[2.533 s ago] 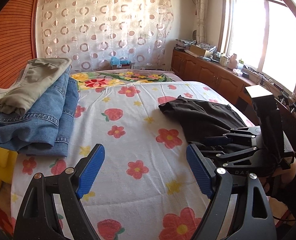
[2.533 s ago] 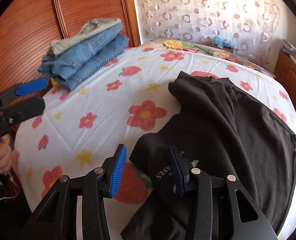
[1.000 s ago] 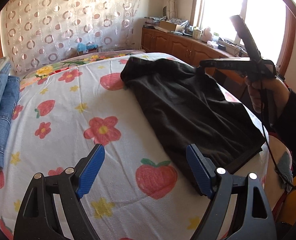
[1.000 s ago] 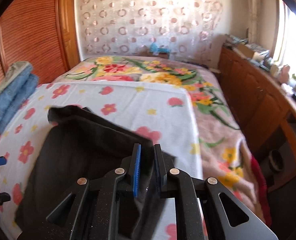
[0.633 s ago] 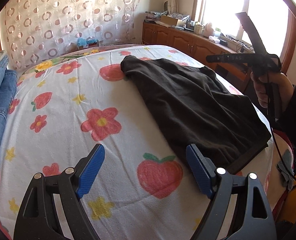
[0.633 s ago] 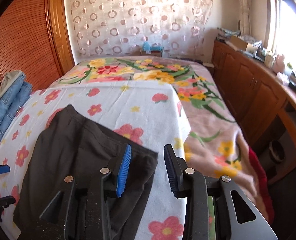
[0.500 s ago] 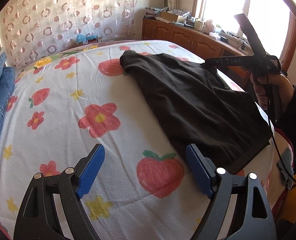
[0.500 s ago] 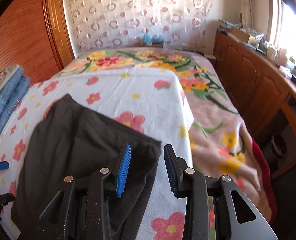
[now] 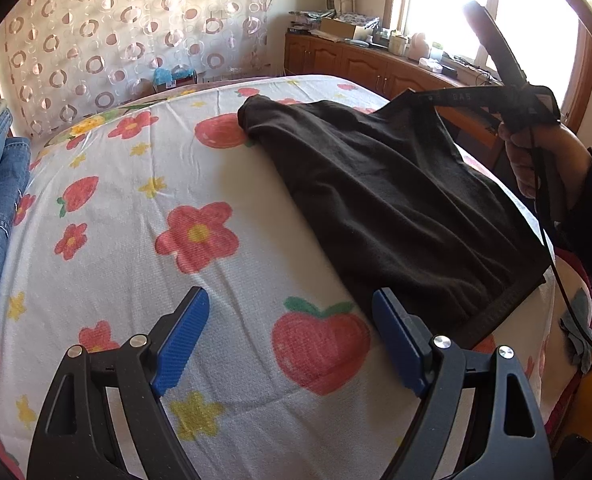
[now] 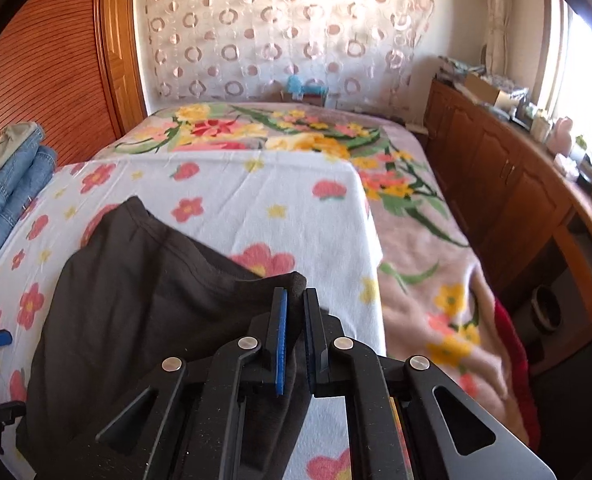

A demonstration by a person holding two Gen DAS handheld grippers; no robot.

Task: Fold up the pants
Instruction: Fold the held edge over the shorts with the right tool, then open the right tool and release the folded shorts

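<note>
The black knit pants (image 9: 392,200) lie spread across the near right part of the bed's white flower-and-strawberry cover (image 9: 216,184), their banded hem at the near edge. The right gripper (image 10: 294,320) has just been closing and now pinches a far corner of the dark cloth, lifting it off the cover. The left gripper (image 9: 292,340) hovers with its blue pads (image 9: 180,340) wide apart and empty, just beside the hem. I'd say the first fold is being set up: next the left claw needs to bite the near corner so both can carry the fabric over
</note>
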